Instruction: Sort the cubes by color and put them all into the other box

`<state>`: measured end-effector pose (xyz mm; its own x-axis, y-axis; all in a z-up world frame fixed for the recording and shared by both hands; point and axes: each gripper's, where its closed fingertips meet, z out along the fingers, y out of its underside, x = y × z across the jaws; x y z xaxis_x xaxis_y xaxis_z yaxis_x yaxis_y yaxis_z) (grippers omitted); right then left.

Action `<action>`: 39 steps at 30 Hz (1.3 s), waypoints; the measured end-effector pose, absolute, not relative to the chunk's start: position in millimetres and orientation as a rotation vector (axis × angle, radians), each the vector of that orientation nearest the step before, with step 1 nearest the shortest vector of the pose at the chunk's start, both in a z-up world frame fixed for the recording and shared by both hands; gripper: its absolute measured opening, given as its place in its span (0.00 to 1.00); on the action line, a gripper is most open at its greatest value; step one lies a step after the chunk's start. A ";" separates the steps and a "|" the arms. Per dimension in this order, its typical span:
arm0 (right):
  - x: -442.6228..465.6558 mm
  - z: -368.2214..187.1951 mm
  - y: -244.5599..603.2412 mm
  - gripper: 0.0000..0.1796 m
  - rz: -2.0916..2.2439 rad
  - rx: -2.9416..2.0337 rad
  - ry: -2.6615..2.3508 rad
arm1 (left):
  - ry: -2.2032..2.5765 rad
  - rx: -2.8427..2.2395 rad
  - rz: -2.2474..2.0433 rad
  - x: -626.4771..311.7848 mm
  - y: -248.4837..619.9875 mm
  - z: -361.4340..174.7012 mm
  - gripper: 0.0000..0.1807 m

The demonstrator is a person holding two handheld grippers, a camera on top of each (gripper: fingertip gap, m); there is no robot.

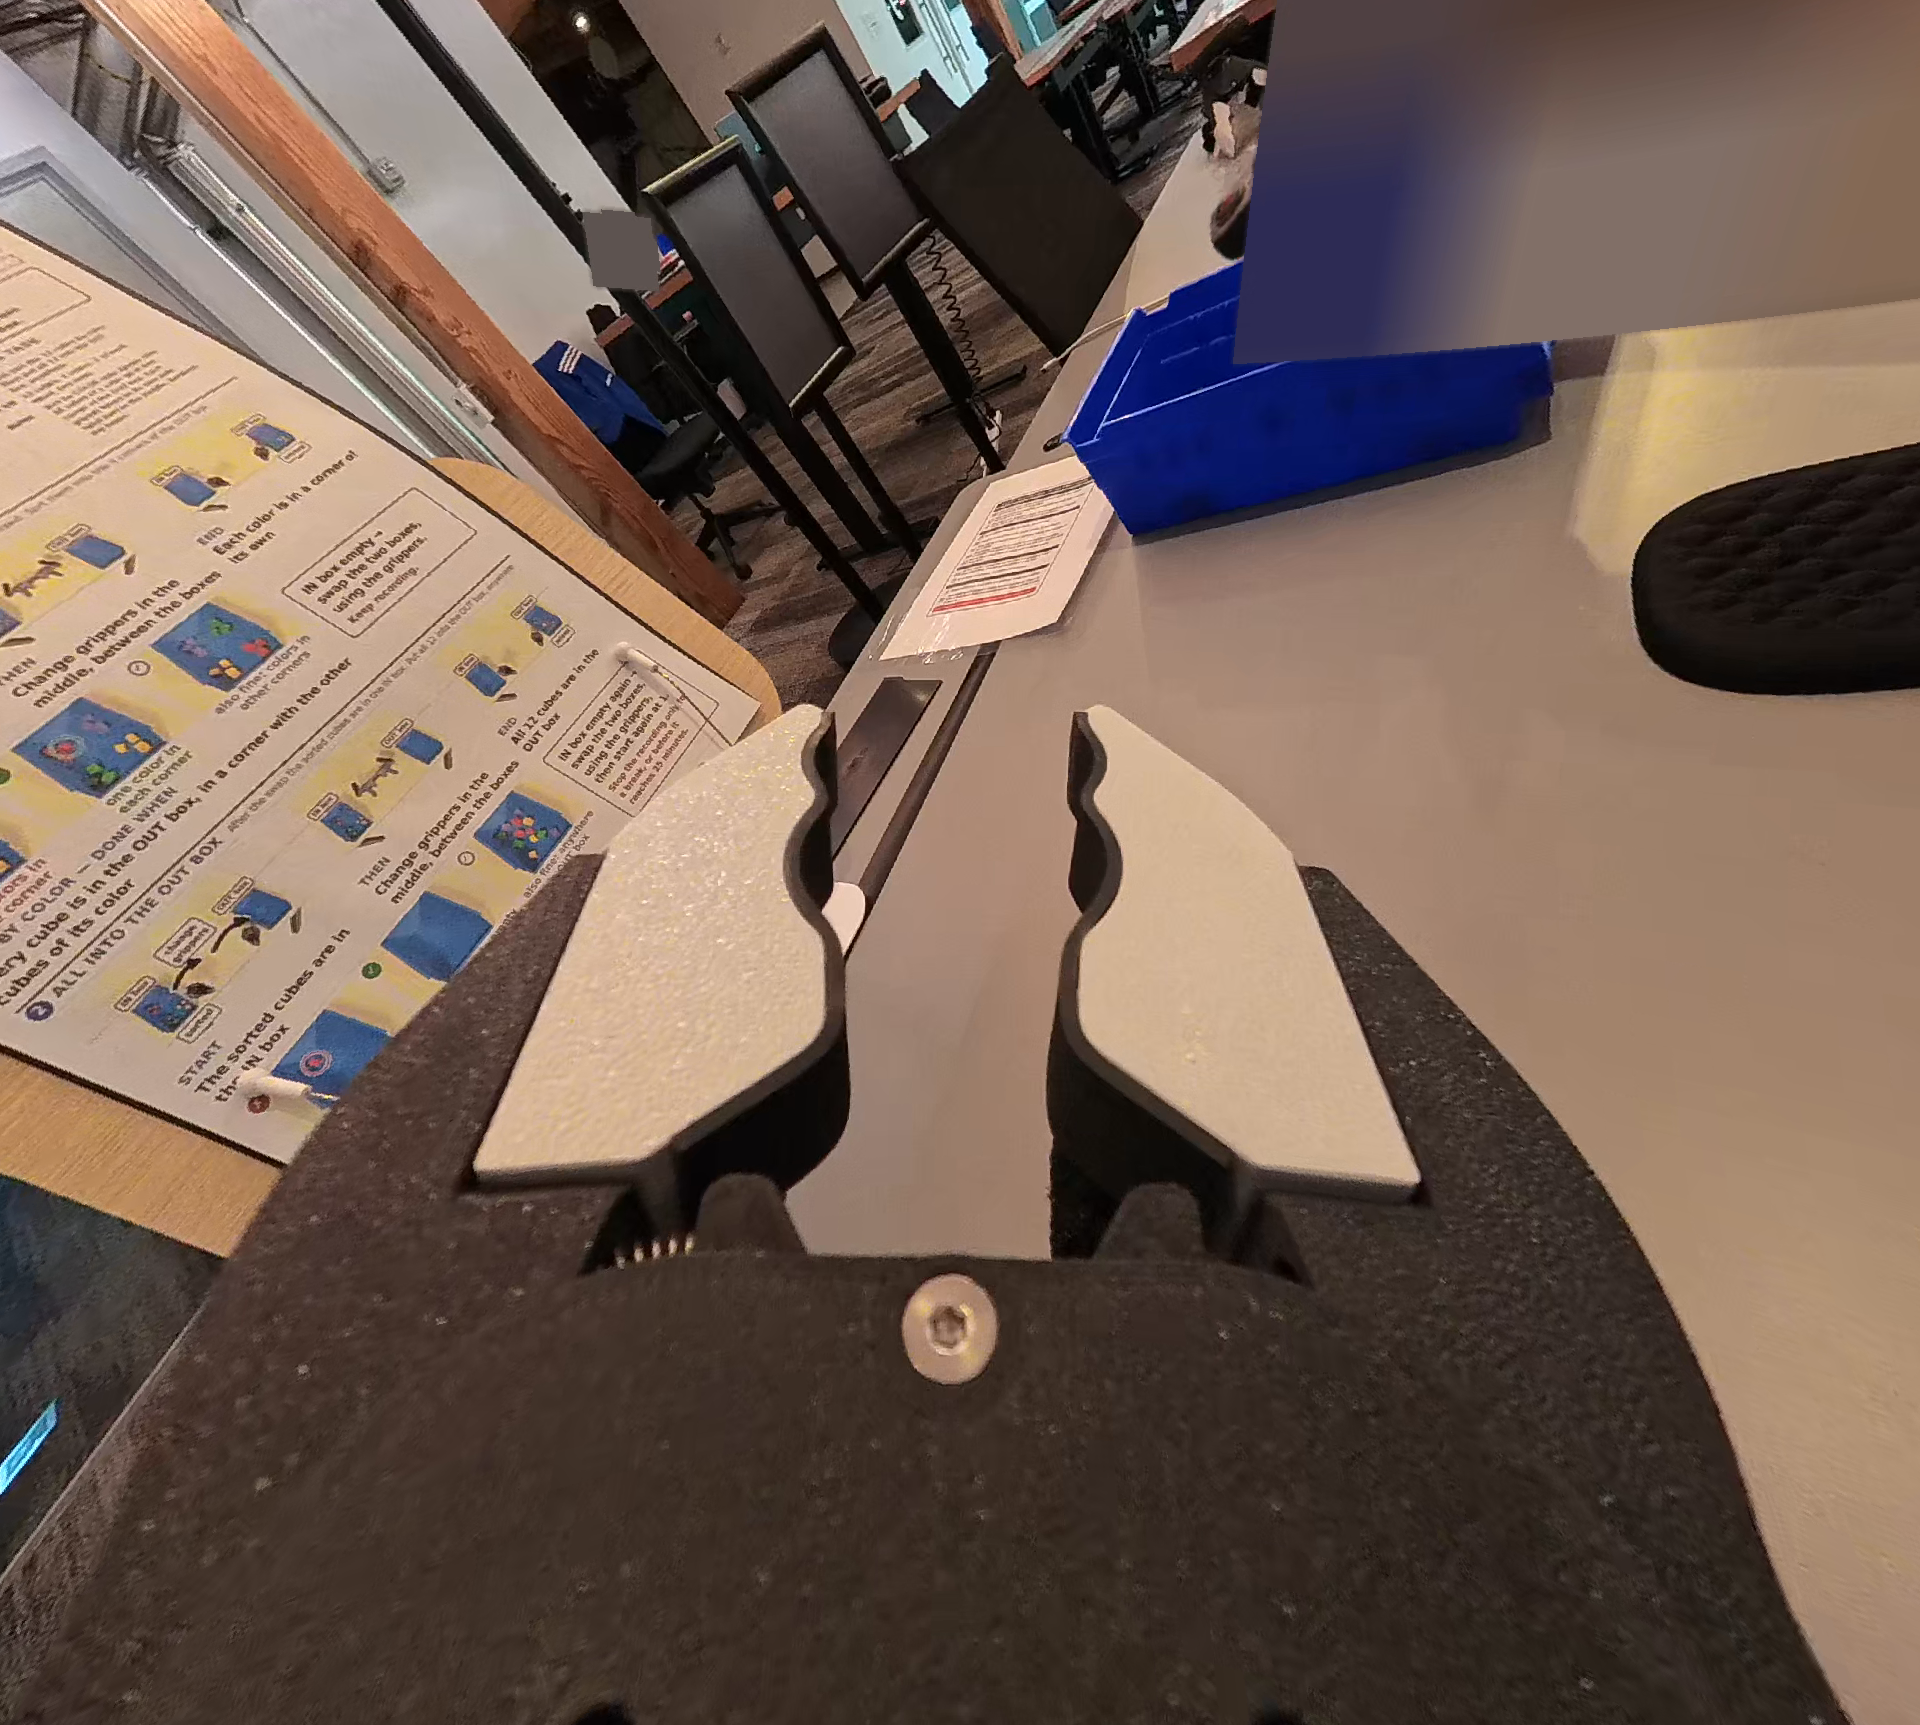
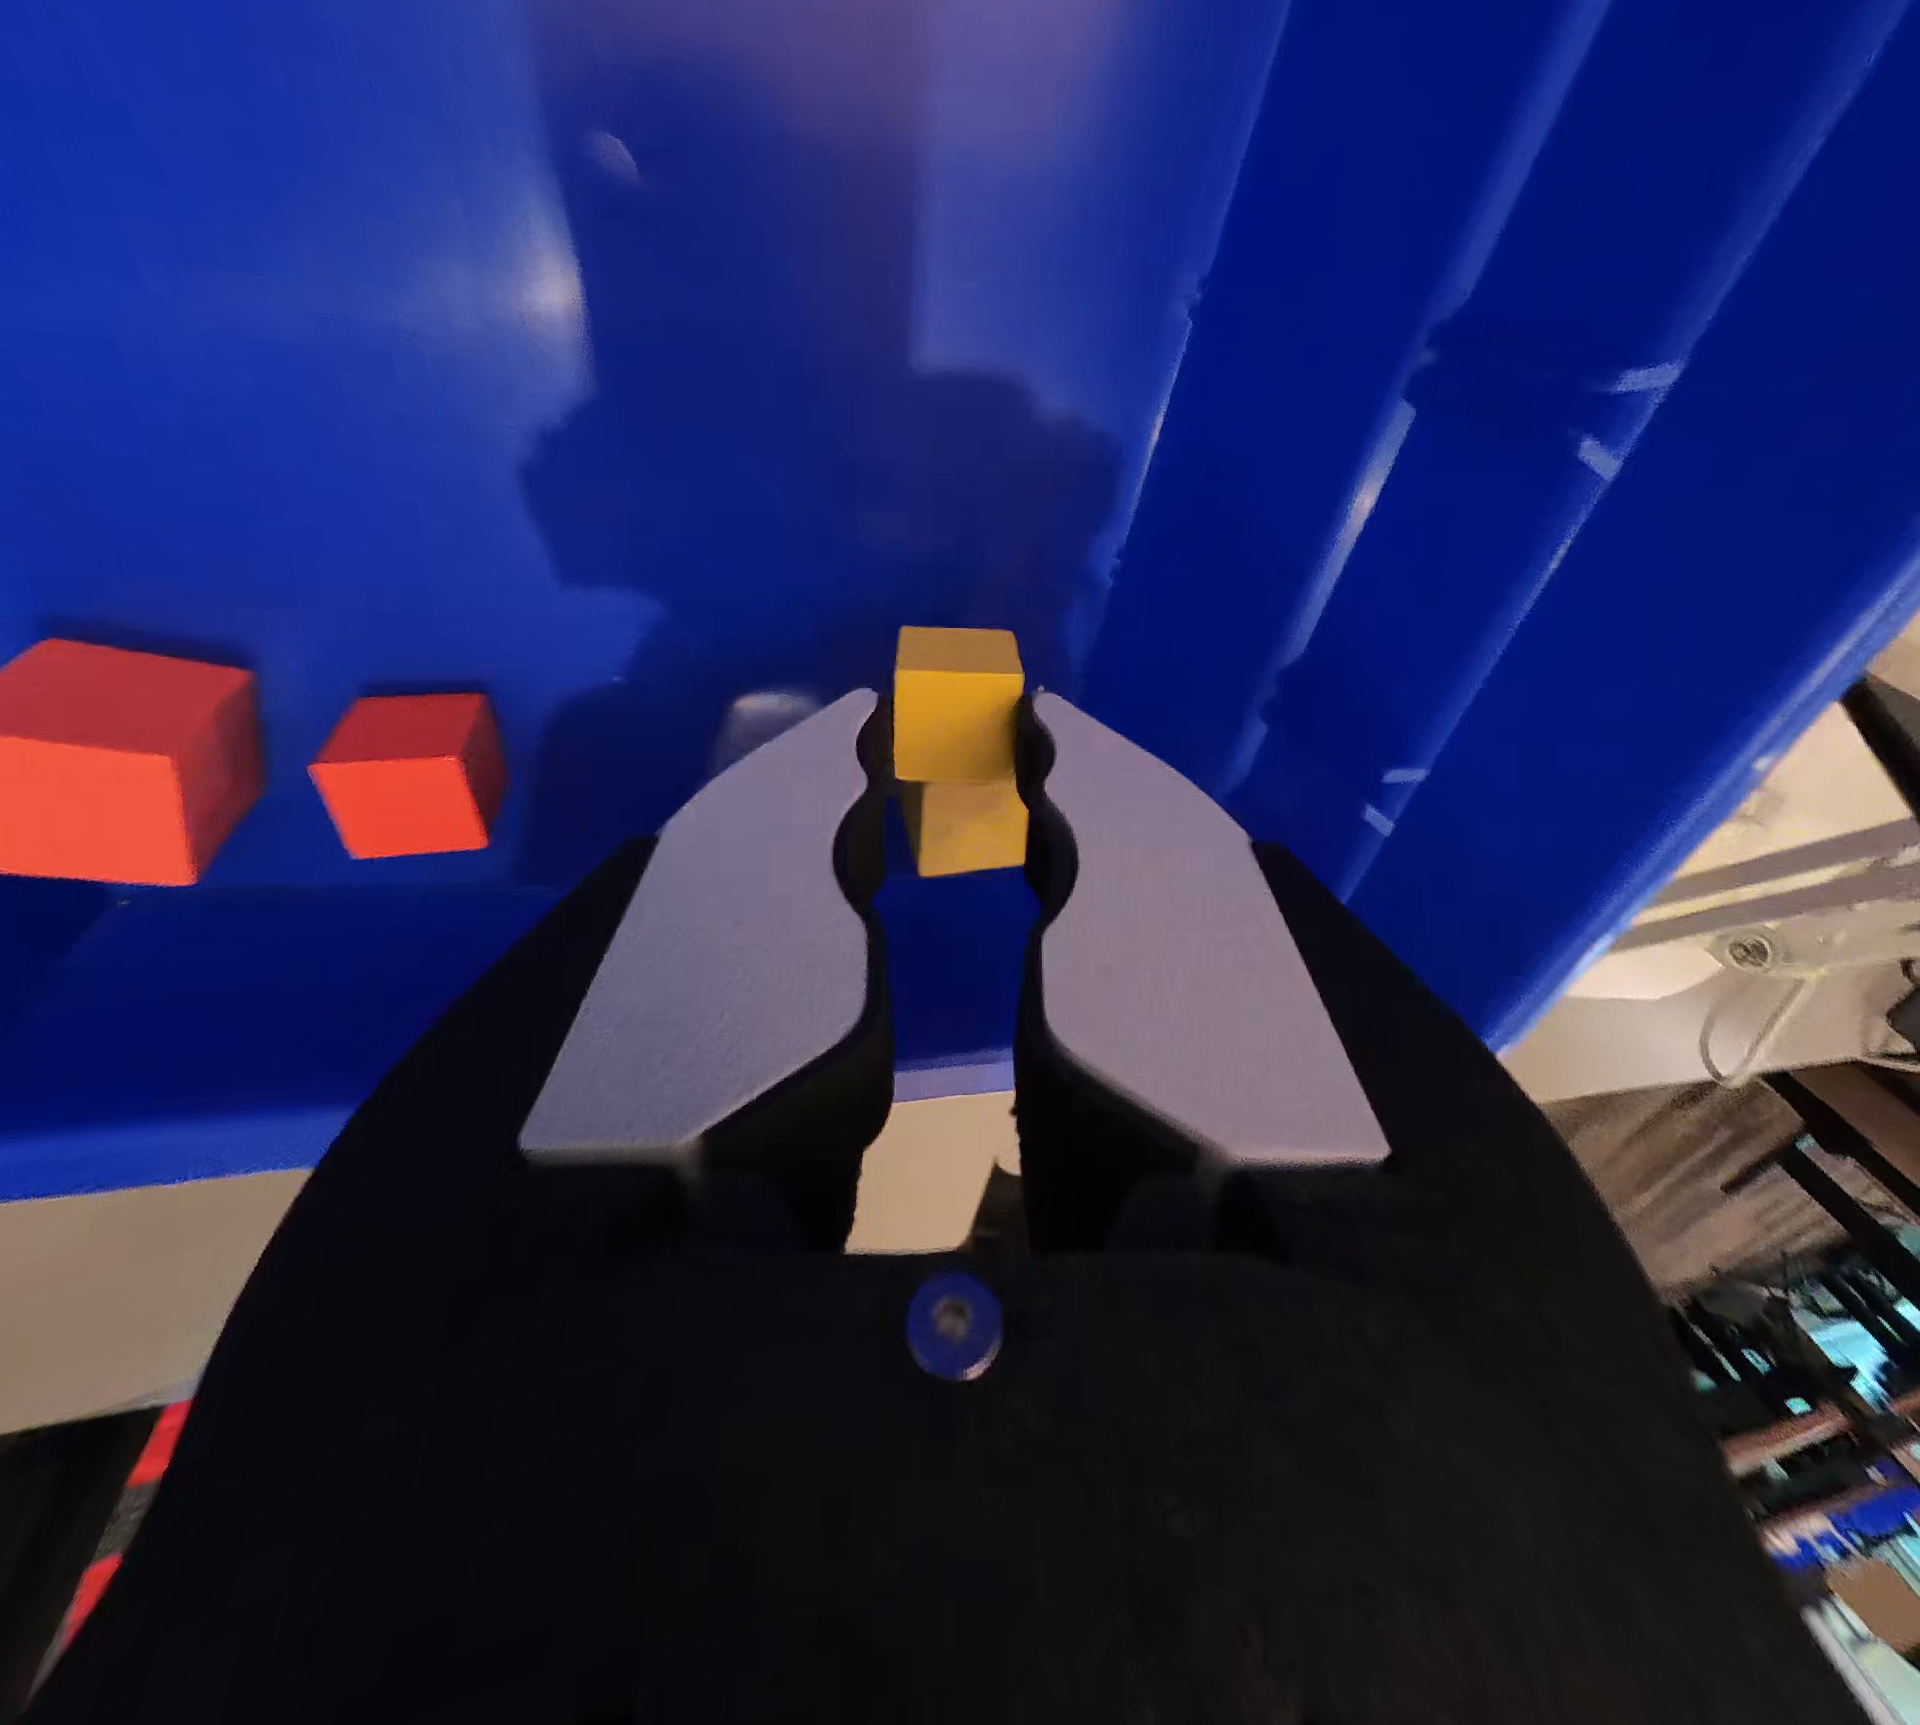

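My right gripper [image 2: 958, 707] is inside a blue box [image 2: 1351, 325], with its tips shut on a yellow cube [image 2: 956, 673]. A second yellow cube [image 2: 968, 828] shows just below it between the fingers. Whether the two touch I cannot tell. Two red cubes [image 2: 114, 756] [image 2: 410, 771] lie on the box floor to the left. My left gripper [image 1: 951, 725] is open and empty above the grey table [image 1: 1351, 844]. Another blue box [image 1: 1299, 428] stands far ahead on the right, partly behind a blurred patch.
A picture instruction board [image 1: 312, 740] leans at the left. A laminated sheet [image 1: 997, 563] lies at the table's left edge by the box. A black padded rest [image 1: 1787, 574] lies at the right. Screens on stands [image 1: 790, 293] are on the floor beyond.
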<state>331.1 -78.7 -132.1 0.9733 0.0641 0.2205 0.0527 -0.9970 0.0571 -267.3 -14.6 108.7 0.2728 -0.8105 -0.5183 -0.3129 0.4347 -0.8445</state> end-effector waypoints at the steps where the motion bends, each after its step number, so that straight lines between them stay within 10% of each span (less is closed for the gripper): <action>1: 335.6 -133.2 -80.9 0.12 0.376 3.054 0.098 | 1.307 -1.128 -0.454 -267.1 -14.8 108.9 0.23; 15: 341.7 -135.6 -82.0 0.14 0.360 3.089 0.041 | 1.315 -1.109 -0.454 -266.3 -21.1 112.0 0.23; 25: 264.4 4.6 -40.4 0.17 0.442 3.539 0.158 | 1.283 -1.090 -0.455 -273.2 -22.8 122.3 0.23; 33: -0.8 149.4 -39.9 0.13 -1.347 3.878 0.999 | 1.211 -1.158 -0.467 -276.8 0.2 120.1 0.22; 39: -88.0 149.6 -45.2 0.14 -1.517 3.647 1.460 | 1.163 -1.253 -0.379 -303.0 12.2 123.4 0.23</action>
<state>-88.0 -45.2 149.6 0.6301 0.7604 -0.1576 0.1286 -0.3024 -0.9445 -303.0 12.2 123.4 0.4249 -0.7733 -0.4707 -0.3477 0.3407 -0.8735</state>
